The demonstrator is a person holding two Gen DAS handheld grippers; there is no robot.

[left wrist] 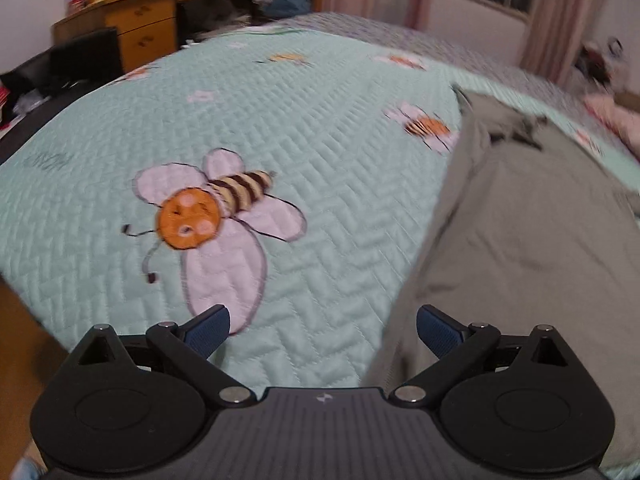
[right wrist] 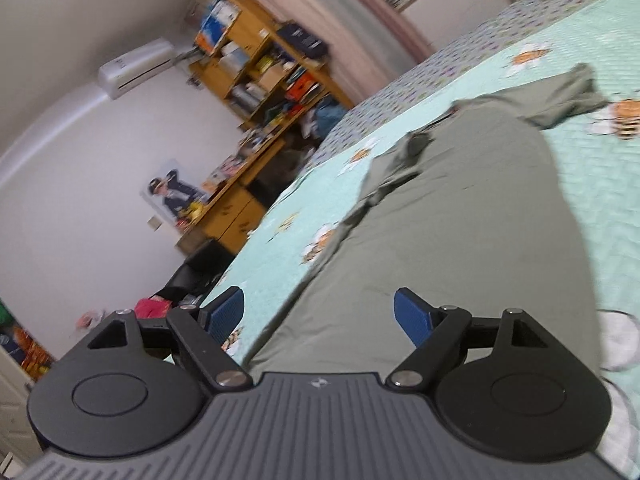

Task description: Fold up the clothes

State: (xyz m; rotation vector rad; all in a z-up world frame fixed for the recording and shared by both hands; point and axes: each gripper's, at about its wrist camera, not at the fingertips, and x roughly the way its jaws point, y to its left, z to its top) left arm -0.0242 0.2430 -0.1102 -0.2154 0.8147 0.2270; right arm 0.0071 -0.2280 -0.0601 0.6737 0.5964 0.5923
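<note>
Bedroom quilt, olive garment spread long, both grippers empty above it

Bedroom clutter ringed a bed [left wrist: 320,128] covered by a mint quilt with bee prints, and on it lay an olive-grey garment [left wrist: 520,240], stretched lengthwise, mostly flat, with a rumpled end farthest from the cameras. The left gripper [left wrist: 323,330] hung with its blue pads wide apart and nothing between them, over the garment's left edge where cloth met quilt. The right gripper [right wrist: 319,314] was likewise spread and empty, tilted, above the near end of the cloth.

Judged from that, the scene fitted either a garment laid out for a fold or one let go between folds; the blur did not settle which. Any grasp to come would want an edge or corner pinched cleanly, without catching the quilt beneath.

Only the right view showed both far flaps of cloth and the wooden shelves [right wrist: 264,68]. Only the left showed the big bee [left wrist: 216,216] and the desk [left wrist: 148,28]
</note>
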